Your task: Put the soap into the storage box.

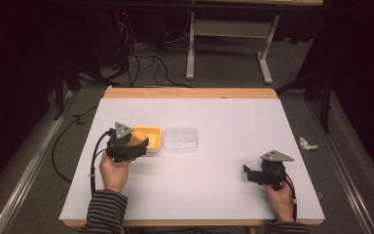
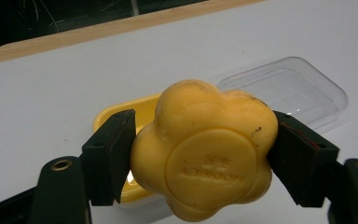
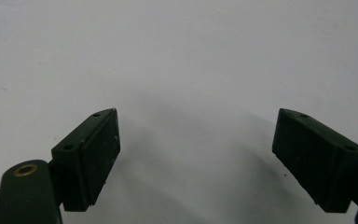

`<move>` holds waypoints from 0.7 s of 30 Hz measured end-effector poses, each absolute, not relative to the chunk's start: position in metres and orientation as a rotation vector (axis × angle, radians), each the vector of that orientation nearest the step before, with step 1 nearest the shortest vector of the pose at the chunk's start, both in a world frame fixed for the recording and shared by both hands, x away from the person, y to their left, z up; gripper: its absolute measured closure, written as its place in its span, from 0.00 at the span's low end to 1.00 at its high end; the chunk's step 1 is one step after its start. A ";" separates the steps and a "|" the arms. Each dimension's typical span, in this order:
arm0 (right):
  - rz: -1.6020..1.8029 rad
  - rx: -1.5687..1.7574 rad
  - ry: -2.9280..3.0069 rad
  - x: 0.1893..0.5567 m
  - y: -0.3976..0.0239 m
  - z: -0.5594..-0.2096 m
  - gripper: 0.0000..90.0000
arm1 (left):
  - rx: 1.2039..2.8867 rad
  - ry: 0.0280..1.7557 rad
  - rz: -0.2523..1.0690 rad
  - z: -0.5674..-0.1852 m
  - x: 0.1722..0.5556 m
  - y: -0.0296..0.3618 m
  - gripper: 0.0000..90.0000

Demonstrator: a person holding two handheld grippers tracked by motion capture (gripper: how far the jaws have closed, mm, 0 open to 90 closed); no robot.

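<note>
Left gripper (image 2: 204,154) pinches the yellow flower-shaped soap (image 2: 204,151) across its lobed sides, held over the near edge of the yellow soap dish (image 2: 109,114), left of centre on the table (image 1: 224,122). Soap looks stiff, fairly light, probably slick; lobes give the pads purchase, so flank grip seems right. Clear lid (image 2: 284,91) lies just right of the dish. Right gripper (image 3: 196,158), near right, jaws spread, empty.

Left gripper (image 1: 139,143), held in the person's left hand (image 1: 113,171) w/ striped sleeve, jaws clamped. Right gripper (image 1: 247,173), in right hand (image 1: 278,195), jaws spread wide, pointing left.
</note>
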State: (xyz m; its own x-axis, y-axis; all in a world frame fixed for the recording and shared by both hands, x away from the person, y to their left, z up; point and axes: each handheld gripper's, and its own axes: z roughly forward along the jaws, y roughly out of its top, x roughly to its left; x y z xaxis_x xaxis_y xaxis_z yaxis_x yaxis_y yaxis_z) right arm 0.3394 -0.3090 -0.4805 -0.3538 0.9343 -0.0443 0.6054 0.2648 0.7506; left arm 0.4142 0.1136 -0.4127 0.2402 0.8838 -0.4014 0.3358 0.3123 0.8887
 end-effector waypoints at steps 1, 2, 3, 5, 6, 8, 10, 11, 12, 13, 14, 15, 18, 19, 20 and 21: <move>0.891 1.385 2.054 0.339 -0.309 -0.481 0.17 | 1.253 1.335 0.554 -0.413 0.416 0.113 0.32; 0.891 1.385 2.054 0.339 -0.309 -0.481 0.17 | 1.258 1.337 0.554 -0.414 0.417 0.113 0.32; 0.891 1.386 2.053 0.339 -0.309 -0.481 0.17 | 1.255 1.340 0.557 -0.415 0.419 0.113 0.32; 0.891 1.386 2.053 0.339 -0.309 -0.481 0.17 | 1.256 1.345 0.557 -0.417 0.422 0.112 0.32; 0.891 1.384 2.054 0.339 -0.309 -0.481 0.17 | 1.264 1.346 0.560 -0.418 0.423 0.113 0.32; 0.892 1.387 2.052 0.339 -0.309 -0.481 0.17 | 1.266 1.352 0.562 -0.419 0.426 0.113 0.32; 0.892 1.387 2.052 0.339 -0.309 -0.481 0.17 | 1.264 1.359 0.563 -0.421 0.429 0.113 0.32; 0.892 1.388 2.051 0.339 -0.309 -0.481 0.17 | 1.267 1.363 0.563 -0.422 0.430 0.113 0.32; 0.892 1.389 2.051 0.340 -0.309 -0.481 0.17 | 1.265 1.368 0.563 -0.423 0.432 0.113 0.32; 0.890 1.389 2.053 0.340 -0.309 -0.481 0.17 | 1.266 1.371 0.564 -0.424 0.434 0.113 0.32; 0.891 1.389 2.050 0.340 -0.309 -0.481 0.17 | 1.269 1.377 0.564 -0.426 0.437 0.113 0.32; 0.891 1.387 2.051 0.340 -0.309 -0.481 0.17 | 1.272 1.380 0.566 -0.427 0.439 0.113 0.32; 0.891 1.388 2.052 0.340 -0.309 -0.481 0.17 | 1.268 1.390 0.562 -0.429 0.442 0.112 0.32; 0.891 1.386 2.052 0.340 -0.309 -0.481 0.17 | 1.270 1.392 0.565 -0.430 0.444 0.112 0.32; 0.891 1.386 2.053 0.340 -0.309 -0.481 0.17 | 1.271 1.396 0.565 -0.431 0.445 0.111 0.32; 0.891 1.386 2.053 0.340 -0.309 -0.481 0.17 | 1.278 1.402 0.564 -0.432 0.447 0.111 0.32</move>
State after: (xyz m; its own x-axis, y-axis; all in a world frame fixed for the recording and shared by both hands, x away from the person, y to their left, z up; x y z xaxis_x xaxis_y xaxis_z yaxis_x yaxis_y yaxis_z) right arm 0.3397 -0.3090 -0.4807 -0.3537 0.9342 -0.0464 0.6044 0.2661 0.7509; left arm 0.4470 0.1110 -0.4325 0.1853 0.9006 -0.3933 0.3776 0.3043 0.8746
